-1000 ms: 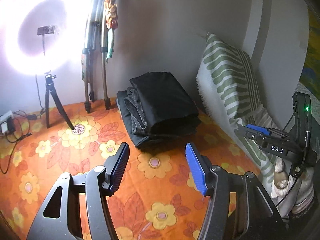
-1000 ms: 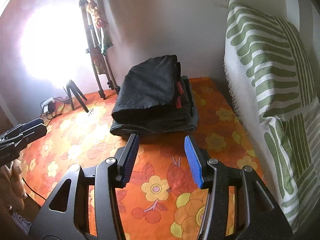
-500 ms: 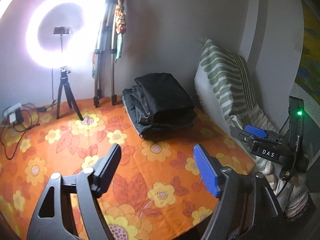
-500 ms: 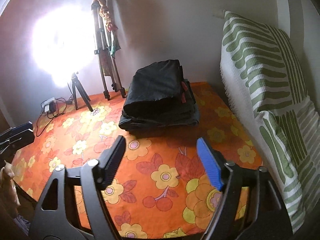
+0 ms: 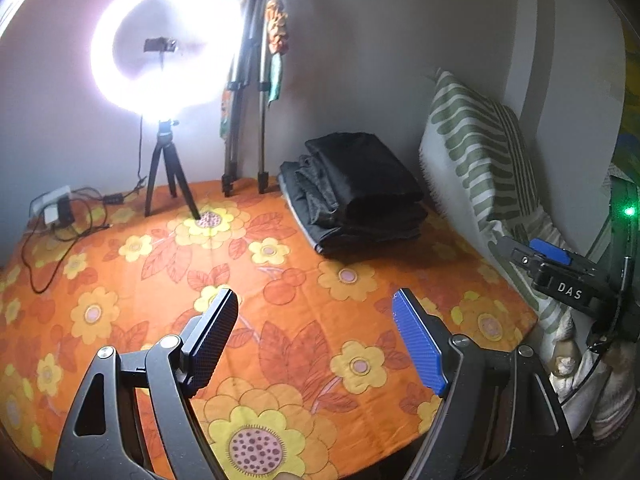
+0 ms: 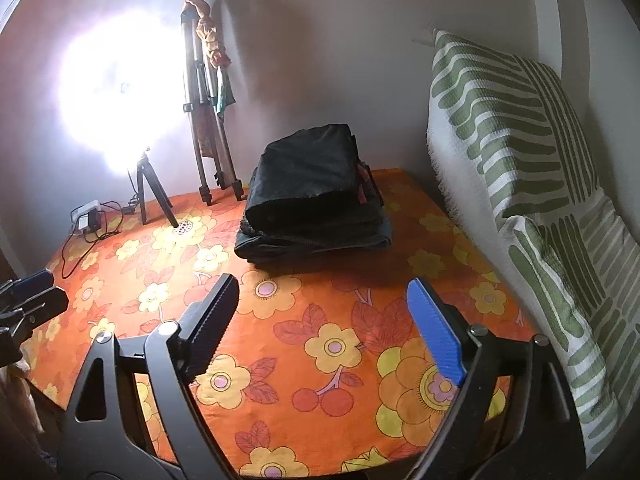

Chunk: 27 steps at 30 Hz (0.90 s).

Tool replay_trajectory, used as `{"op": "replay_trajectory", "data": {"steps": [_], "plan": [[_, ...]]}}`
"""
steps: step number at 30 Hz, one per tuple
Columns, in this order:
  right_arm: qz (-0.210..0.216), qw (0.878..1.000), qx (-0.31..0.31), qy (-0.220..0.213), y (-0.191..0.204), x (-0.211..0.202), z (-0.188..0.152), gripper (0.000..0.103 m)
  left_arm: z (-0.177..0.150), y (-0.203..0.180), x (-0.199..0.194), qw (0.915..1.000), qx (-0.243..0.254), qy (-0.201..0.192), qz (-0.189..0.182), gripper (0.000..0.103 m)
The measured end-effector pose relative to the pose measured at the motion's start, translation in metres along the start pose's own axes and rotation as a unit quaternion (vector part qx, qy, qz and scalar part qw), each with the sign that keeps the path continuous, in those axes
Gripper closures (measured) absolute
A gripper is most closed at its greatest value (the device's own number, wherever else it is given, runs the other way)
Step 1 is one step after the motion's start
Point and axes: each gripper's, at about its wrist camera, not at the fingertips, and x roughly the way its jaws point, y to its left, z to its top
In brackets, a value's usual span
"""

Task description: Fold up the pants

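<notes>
Two grippers: left gripper (image 5: 314, 334) and right gripper (image 6: 322, 320), both over the near edge of the surface; fingers spread wide, nothing between them; right jaws have just been opening.
Surface: orange flowered cloth (image 5: 280, 292) covering a table or bed, cannot tell which.
Pants: dark folded stack (image 6: 316, 200), at 12 o'clock from the right gripper, well apart from both.
Room: grey wall; ring light (image 5: 160, 48) on small tripod at 11 o'clock; folded tripod (image 5: 248, 96) leaning on the wall; striped green-white cushions (image 6: 528, 168) at 2 o'clock; charger with cables (image 5: 56, 210) at 10 o'clock.
Left view only: right gripper (image 5: 560, 276) at 3 o'clock, lettered "DAS", green lamp lit.
Right view only: red tag on the stack's right side.
</notes>
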Motion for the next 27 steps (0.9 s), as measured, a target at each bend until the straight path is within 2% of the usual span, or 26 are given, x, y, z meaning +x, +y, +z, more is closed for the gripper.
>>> {"op": "replay_trajectory", "data": {"steps": [13, 16, 27], "plan": [[-0.015, 1.000, -0.016, -0.013, 0.011, 0.005, -0.010, 0.008, -0.009, 0.006, 0.007, 0.9995, 0.009, 0.016, 0.026, 0.023], [-0.013, 1.000, -0.015, -0.022, 0.012, 0.003, -0.009, 0.002, -0.010, 0.006, 0.006, 0.9995, 0.008, 0.015, 0.026, 0.023], [-0.008, 1.000, -0.008, -0.025, 0.013, 0.004, -0.009, 0.001, -0.012, 0.007, 0.003, 0.9994, 0.010, 0.014, 0.031, 0.020]]}}
